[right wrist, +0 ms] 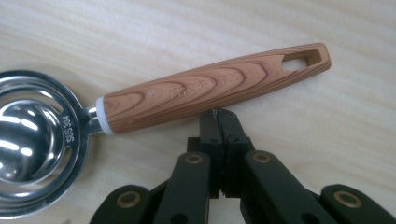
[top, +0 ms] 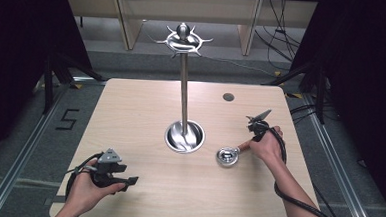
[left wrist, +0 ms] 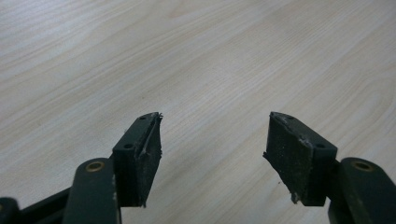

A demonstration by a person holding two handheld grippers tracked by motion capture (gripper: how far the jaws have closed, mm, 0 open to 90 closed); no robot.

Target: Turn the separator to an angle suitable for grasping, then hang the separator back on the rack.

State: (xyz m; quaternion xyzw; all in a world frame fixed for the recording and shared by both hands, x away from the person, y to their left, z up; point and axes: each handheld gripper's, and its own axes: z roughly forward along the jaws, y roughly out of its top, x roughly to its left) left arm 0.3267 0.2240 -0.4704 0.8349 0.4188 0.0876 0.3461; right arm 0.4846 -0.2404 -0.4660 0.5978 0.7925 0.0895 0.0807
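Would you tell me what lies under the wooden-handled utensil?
Bare table lies under the utensil. The surface directly beneath its handle and steel bowl is covered.

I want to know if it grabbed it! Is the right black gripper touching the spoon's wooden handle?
Cannot tell. In the right gripper view the shut right gripper tips meet the edge of the brown wood-grain handle, beside it, not around it; no gap or contact shows plainly.

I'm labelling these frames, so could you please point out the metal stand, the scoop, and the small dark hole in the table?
metal stand (top: 185, 88), high view, middle of its upright pole.
scoop (right wrist: 210, 88), right gripper view, middle of its wooden handle.
hole (top: 228, 97), high view, its centre.
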